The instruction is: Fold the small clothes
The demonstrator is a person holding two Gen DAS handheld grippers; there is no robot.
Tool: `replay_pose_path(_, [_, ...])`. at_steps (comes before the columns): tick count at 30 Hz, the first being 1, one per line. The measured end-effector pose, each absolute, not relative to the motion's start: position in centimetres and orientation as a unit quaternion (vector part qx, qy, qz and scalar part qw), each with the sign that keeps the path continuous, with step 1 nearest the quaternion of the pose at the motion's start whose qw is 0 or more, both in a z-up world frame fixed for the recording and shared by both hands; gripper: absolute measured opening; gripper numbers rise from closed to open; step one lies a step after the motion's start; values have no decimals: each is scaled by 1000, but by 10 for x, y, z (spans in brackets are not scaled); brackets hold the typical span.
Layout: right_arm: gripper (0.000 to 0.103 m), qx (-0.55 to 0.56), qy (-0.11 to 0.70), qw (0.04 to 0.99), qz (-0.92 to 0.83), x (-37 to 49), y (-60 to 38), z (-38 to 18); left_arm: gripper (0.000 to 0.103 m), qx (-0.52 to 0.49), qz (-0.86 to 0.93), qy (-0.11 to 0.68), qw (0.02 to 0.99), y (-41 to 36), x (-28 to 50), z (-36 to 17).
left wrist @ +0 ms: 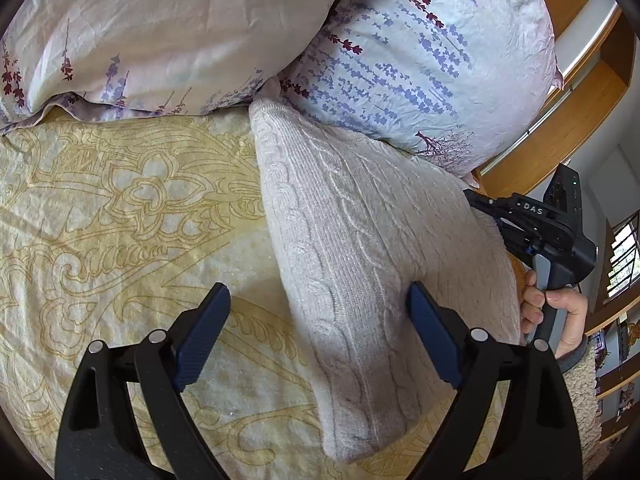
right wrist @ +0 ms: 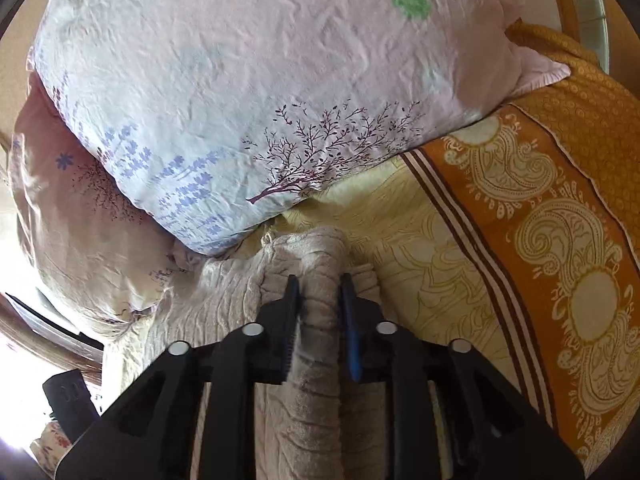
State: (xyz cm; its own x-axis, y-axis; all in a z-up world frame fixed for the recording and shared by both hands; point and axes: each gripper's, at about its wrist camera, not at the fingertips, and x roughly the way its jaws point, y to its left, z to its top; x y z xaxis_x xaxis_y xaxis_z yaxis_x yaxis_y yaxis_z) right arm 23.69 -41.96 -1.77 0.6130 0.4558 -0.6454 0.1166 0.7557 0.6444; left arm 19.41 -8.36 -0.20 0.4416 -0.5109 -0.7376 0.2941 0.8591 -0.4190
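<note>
A cream cable-knit sweater [left wrist: 360, 256] lies on the yellow patterned bedspread [left wrist: 120, 220], raised along its right side. My left gripper [left wrist: 320, 308] is open, its blue pads spread over the sweater's near left edge, holding nothing. My right gripper [right wrist: 322, 300] is shut on a bunched fold of the sweater [right wrist: 316, 380]. In the left wrist view the right gripper's body [left wrist: 536, 224], held by a hand, sits at the sweater's far right edge; its fingertips are hidden behind the cloth.
Two floral pillows [left wrist: 420, 48] [left wrist: 160, 32] lie at the head of the bed, just beyond the sweater. An orange paisley border [right wrist: 560, 260] runs along the bedspread's right side. A wooden headboard and shelves [left wrist: 580, 92] stand to the right.
</note>
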Motion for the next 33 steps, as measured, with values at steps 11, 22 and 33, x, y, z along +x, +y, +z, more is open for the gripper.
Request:
replay_pose_path(11, [72, 364, 478, 785, 150, 197, -418, -38, 91, -160, -254, 482, 823, -87, 211, -7])
replay_pose_path(22, [64, 339, 482, 791, 165, 198, -397, -41, 70, -214, -274, 488, 801, -88, 222, -14])
replay_pose_path(33, [31, 406, 457, 759, 223, 192, -402, -47, 42, -235, -296, 474, 795, -81, 217, -7])
